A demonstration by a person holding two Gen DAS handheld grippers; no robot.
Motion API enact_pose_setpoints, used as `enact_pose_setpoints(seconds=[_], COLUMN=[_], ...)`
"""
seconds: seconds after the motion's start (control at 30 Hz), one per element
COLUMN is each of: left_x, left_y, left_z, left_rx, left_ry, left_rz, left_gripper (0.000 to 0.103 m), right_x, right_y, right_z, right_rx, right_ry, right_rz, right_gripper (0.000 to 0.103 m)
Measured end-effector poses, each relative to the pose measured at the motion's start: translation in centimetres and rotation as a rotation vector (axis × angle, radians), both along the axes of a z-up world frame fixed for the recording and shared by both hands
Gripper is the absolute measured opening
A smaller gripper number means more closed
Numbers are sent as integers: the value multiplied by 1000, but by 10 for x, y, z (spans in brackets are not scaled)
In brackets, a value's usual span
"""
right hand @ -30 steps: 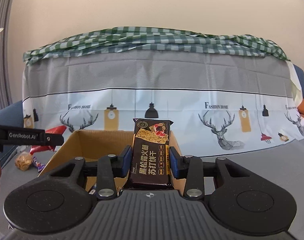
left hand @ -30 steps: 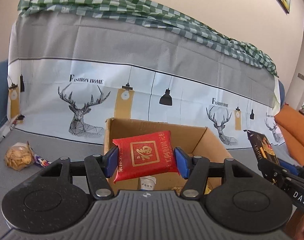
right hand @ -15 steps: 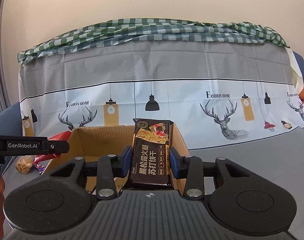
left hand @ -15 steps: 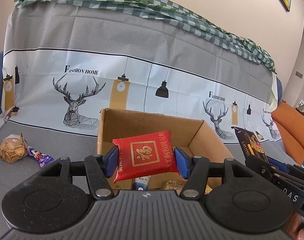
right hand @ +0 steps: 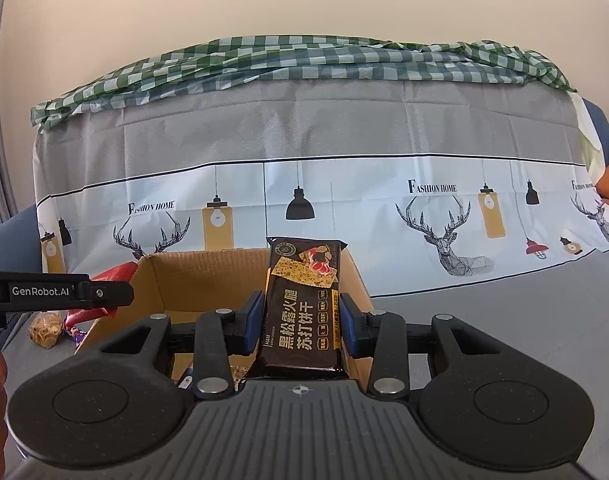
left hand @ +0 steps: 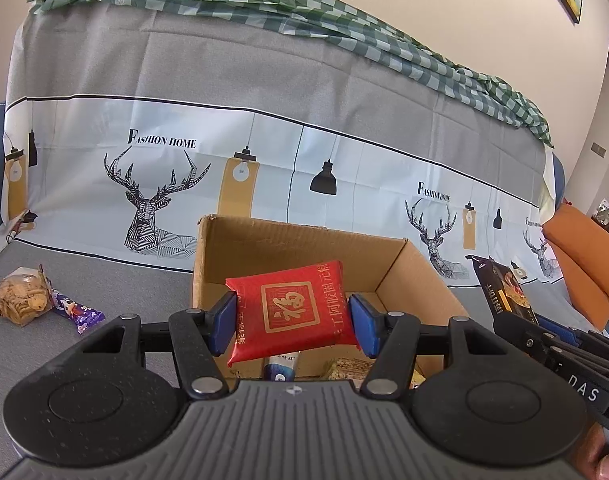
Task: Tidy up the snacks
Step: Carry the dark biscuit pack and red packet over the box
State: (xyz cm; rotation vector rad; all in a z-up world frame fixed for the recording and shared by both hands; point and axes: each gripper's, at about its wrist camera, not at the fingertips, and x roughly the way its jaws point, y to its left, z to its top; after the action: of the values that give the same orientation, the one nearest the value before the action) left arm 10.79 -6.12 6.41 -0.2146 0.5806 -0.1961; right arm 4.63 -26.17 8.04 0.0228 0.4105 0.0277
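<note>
Up over the cardboard box (left hand: 304,248), the left gripper (left hand: 292,322) pinched a red packet (left hand: 290,312) in its jaws, while the right gripper (right hand: 300,320) pinched a black cracker pack (right hand: 300,304).

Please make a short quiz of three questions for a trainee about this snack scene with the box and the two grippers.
1. True or false: the left gripper grips a red packet.
2. The right gripper grips: A) a purple candy B) a dark cracker pack C) nothing.
3. Which two loose snacks lie outside the cardboard box?

Key: 1 true. 2 B. 3 a clear bag of biscuits and a purple candy.
</note>
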Motion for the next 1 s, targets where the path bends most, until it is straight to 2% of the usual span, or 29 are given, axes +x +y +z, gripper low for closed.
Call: enact_pose_setpoints(seconds=[1.0], left_x=[-2], left_y=[-3], left_z=[4], left_rx=[-21], left_ry=[-13], left_rz=[-7], left_gripper=[64], right_x=[1], right_y=[2], right_z=[-2], right_rx=[-10], right_ry=[-1], right_rz=[6], right_gripper=[41])
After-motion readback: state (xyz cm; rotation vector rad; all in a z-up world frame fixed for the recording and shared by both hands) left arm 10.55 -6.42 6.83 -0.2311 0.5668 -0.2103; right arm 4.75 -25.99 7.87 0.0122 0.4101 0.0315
